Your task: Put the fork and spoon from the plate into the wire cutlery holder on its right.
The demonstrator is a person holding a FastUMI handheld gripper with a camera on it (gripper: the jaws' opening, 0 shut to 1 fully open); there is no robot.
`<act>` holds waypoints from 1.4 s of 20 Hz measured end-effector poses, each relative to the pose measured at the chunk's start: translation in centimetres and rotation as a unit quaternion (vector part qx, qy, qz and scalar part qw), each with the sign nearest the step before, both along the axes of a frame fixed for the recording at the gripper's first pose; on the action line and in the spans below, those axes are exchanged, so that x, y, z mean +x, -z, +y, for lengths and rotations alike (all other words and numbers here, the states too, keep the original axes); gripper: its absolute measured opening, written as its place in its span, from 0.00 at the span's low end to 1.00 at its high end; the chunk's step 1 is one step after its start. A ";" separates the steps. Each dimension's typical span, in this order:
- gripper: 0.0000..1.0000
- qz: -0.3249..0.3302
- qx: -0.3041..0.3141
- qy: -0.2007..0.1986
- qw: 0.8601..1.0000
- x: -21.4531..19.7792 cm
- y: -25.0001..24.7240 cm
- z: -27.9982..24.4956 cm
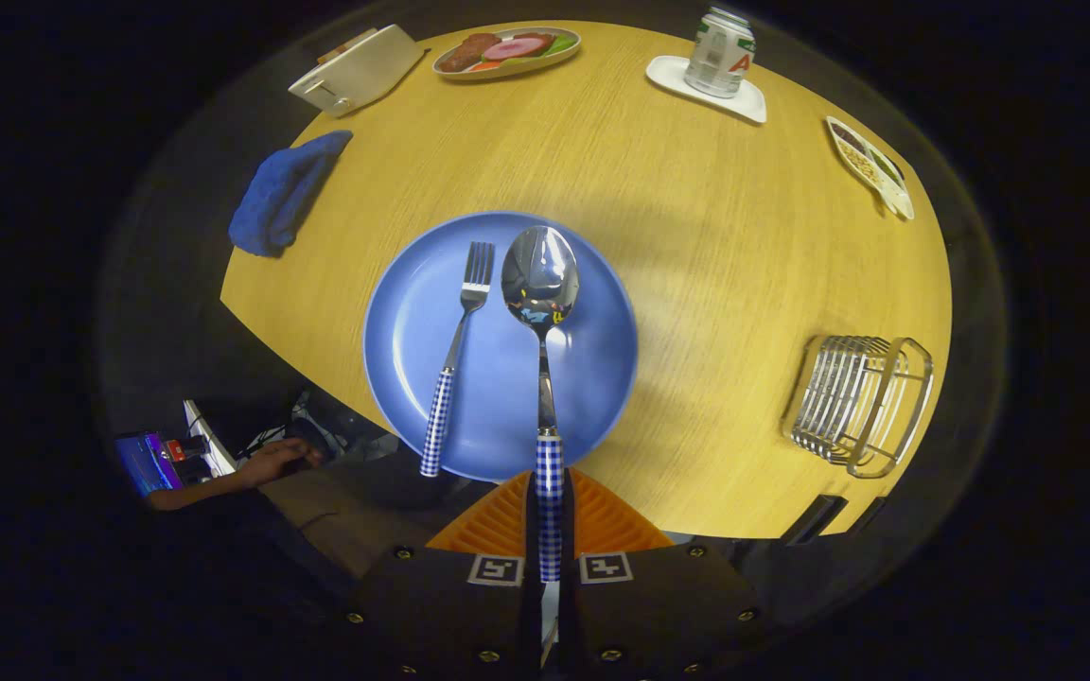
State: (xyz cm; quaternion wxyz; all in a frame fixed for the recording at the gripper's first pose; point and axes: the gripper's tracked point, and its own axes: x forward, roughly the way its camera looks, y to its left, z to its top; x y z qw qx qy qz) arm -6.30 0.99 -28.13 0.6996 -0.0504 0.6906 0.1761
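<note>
We look down on the table, wide and wood-grained, with the plate just ahead of our fingers and the holder well off to the plate's right, near the table edge. Our gripper is clamped on the spoon — both fingers press its checked handle, and the bowl points straight away from us, seemingly raised above the plate, though we cannot be sure of the gap. The fork lies on the plate just left of the spoon, its handle end over the near rim, tines pointing away. The next move, we judge, turns on one thing — the holder sits to the right of the spoon's long axis, so the spoon must travel sideways and tip to drop in.
</note>
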 end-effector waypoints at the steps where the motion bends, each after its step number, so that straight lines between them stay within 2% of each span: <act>1: 0.07 -0.001 -0.003 0.002 1.000 -0.1 -0.5 -0.8; 5: 0.07 0.007 -0.017 0.007 1.000 -0.9 -3.2 -5.4; 11: 0.07 -0.003 -0.080 -0.020 0.997 -0.6 -6.6 -13.8; 16: 0.07 0.044 -0.155 -0.043 0.986 -1.0 -6.9 -20.4; 22: 0.07 0.104 -0.206 -0.069 0.971 0.9 -3.5 -23.3; 28: 0.07 0.160 -0.226 -0.092 0.956 1.9 -2.2 -23.8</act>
